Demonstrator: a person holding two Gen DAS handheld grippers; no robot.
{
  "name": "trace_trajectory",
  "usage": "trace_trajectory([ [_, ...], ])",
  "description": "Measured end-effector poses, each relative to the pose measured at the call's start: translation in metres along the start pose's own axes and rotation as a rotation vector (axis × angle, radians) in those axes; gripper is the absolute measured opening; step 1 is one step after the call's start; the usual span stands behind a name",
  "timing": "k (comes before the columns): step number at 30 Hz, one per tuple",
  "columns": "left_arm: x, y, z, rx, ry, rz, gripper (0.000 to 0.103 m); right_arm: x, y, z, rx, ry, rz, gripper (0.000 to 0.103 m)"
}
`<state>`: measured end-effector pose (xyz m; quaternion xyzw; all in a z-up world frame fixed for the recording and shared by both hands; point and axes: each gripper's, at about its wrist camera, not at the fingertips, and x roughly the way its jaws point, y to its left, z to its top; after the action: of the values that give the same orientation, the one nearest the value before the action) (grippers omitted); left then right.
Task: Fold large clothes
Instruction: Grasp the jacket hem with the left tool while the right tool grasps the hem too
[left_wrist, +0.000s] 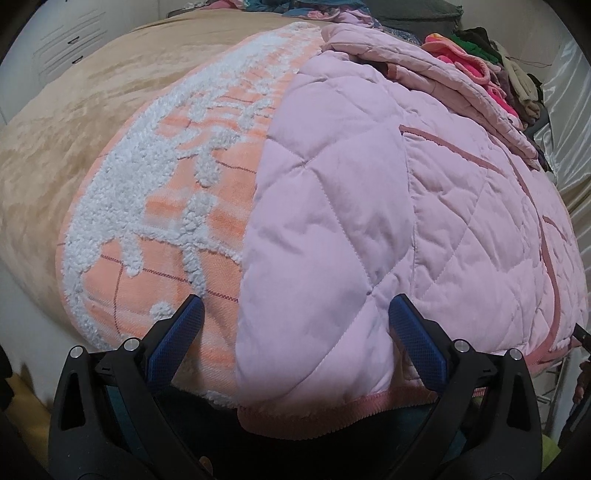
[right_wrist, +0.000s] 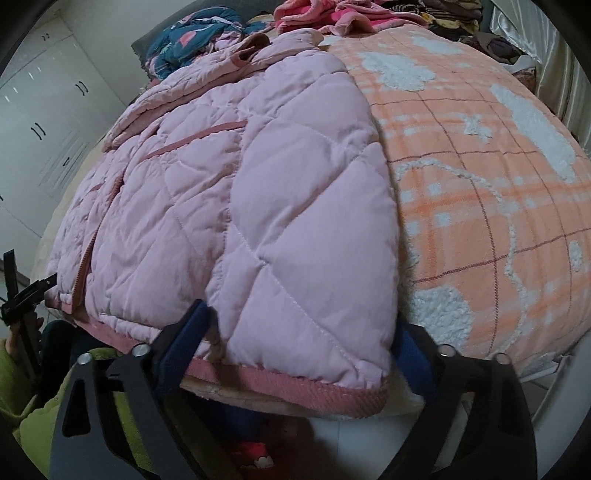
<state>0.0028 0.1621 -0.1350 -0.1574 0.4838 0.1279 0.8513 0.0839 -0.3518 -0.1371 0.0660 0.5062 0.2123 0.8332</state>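
Pink quilted jacket (left_wrist: 332, 206), one only, spread flat on an orange checked blanket (left_wrist: 207, 192) with fluffy white patches, near hem lying along the blanket's front edge. Darker pink ribbed hem band (right_wrist: 288, 387) hanging just over that edge; same trim running as a strip up the jacket's front. Jacket's far end folded back on itself, a bulkier pink layer on top.

Beyond the jacket, two loose heaps of clothes: one of bright pink and dark garments (left_wrist: 491, 70), one of blue patterned fabric (right_wrist: 195, 33). Under the blanket and out past it, on the side away from the jacket, a tan plush cover (left_wrist: 81, 110). No containers anywhere near the jacket. White cupboard doors (right_wrist: 48, 110) with dark handles well beyond the jacket's side.

Two grippers, both pitched steeply down at the jacket's near hem. Left gripper (left_wrist: 295, 317) spread wide, blue pads (left_wrist: 413, 332) straddling the jacket's side edge, one pad over the blanket and one over the quilting, gripping nothing. Right gripper (right_wrist: 299, 339) also parted, jaws bracketing the jacket's near corner, quilting bulging between them; pads beside the fabric, firm pinch not visible. Lime-green sleeve (right_wrist: 37, 406) low beside the right gripper.
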Motion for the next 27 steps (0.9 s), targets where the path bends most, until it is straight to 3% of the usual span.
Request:
trace_trajectory([
  [4, -0.003, -0.003, 0.000, -0.006, -0.008, -0.002, 0.093, -0.010, 0.005, 0.004, 0.003, -0.023, 0.057, 0.037],
  [7, -0.006, -0.006, 0.002, -0.001, -0.010, -0.024, 0.087, -0.015, 0.010, 0.011, -0.019, -0.031, 0.053, 0.028],
  [11, -0.009, -0.013, 0.002, 0.019, -0.016, -0.038, 0.070, -0.026, 0.011, 0.019, -0.005, -0.068, 0.110, 0.025],
  [15, -0.012, -0.017, 0.004, 0.019, -0.021, -0.068, 0.050, -0.021, 0.010, 0.021, -0.009, -0.049, 0.113, 0.028],
  [17, -0.014, -0.023, 0.005, 0.037, -0.026, -0.070, 0.042, -0.011, 0.008, 0.022, 0.008, -0.011, 0.125, 0.049],
  [20, -0.014, -0.027, 0.006, 0.041, -0.026, -0.057, 0.038, 0.002, 0.005, 0.020, 0.032, 0.011, 0.115, 0.052],
  [21, -0.014, -0.028, 0.007, 0.043, -0.028, -0.057, 0.033, 0.004, 0.005, 0.020, 0.037, 0.003, 0.115, 0.051],
  [23, -0.016, -0.030, 0.009, 0.048, -0.035, -0.058, 0.025, 0.001, 0.008, 0.021, 0.026, -0.014, 0.121, 0.035],
  [25, -0.019, -0.030, 0.011, 0.043, -0.040, -0.068, 0.018, -0.008, 0.012, 0.025, -0.003, -0.042, 0.126, 0.026],
  [27, -0.024, -0.031, 0.015, 0.045, -0.055, -0.079, 0.014, -0.017, 0.014, 0.030, -0.001, -0.072, 0.146, 0.022],
])
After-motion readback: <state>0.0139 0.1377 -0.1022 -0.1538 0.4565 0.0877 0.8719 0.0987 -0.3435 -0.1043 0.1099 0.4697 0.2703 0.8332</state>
